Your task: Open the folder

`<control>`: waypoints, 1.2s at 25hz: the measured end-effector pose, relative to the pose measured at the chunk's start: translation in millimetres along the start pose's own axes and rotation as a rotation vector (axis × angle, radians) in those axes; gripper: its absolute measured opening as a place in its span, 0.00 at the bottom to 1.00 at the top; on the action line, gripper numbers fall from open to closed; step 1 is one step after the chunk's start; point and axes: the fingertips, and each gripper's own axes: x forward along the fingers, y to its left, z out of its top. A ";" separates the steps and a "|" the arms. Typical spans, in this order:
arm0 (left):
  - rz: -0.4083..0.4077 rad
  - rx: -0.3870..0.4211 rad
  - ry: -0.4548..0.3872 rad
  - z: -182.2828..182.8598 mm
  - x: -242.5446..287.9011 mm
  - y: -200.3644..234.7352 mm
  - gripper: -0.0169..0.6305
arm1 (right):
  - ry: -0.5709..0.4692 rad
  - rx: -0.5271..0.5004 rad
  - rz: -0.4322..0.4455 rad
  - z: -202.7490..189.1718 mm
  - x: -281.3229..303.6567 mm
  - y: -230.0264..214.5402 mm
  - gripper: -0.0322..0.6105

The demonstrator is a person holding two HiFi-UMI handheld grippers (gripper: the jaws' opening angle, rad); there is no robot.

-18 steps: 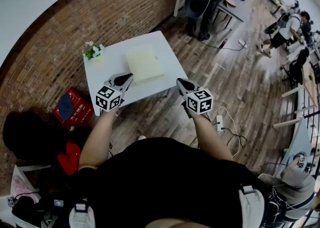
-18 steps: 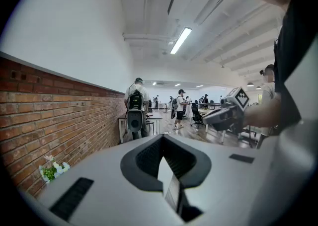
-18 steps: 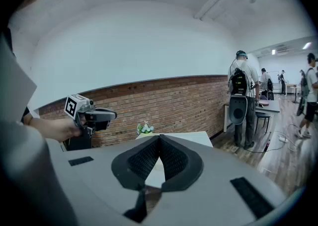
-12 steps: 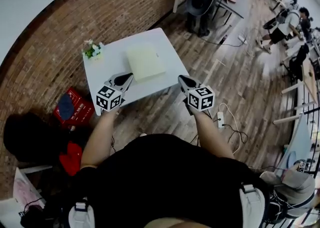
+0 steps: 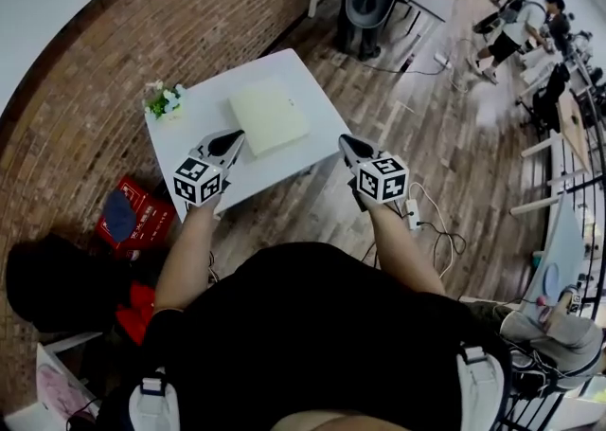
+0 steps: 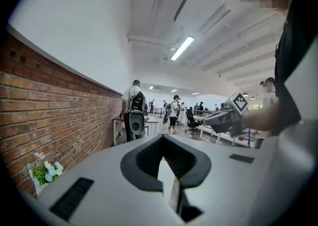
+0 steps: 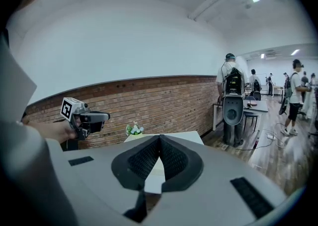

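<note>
white square table [image 5: 186, 149] stands close to a brick wall [image 5: 114, 50] in the head view. the pale yellow folder [image 5: 268, 116] lies flat and closed near the table's middle, and a small pot of flowers [image 5: 163, 98] sits at the far left corner, well apart from it. the left gripper [image 5: 230, 141] hangs over the near part of the table, its tip just beside the folder's near left corner; whether it touches i cannot tell. the right gripper [image 5: 347, 143] hovers off the table's right edge, over the wooden floor [image 5: 445, 135] and apart from the folder. in the left gripper view the two dark ribbed jaws meet at the tip with nothing between them, and only a pale strip of surface shows through the gap behind them. in the right gripper view the jaws likewise stand closed tip to tip and empty, aimed across the table toward the flowers, with the other gripper out to the left. by my reading the task is at its very start: this is the approach, and the cover is not yet lifted. the next move calls for bringing one gripper down to a free edge of the cover, parting its jaws enough to pinch or hook that edge, and swinging it over, perhaps while the other gripper steadies the folder.
</note>
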 end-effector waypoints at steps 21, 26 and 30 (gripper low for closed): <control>-0.086 -0.030 0.041 -20.9 -27.2 34.8 0.04 | 0.023 -0.003 -0.085 -4.5 25.9 27.3 0.09; -0.074 -0.030 0.055 -26.5 -25.5 35.6 0.04 | 0.026 0.003 -0.082 -10.6 28.4 20.6 0.09; -0.057 -0.019 0.059 -25.1 -18.9 36.2 0.04 | 0.021 0.007 -0.070 -11.6 32.8 9.9 0.09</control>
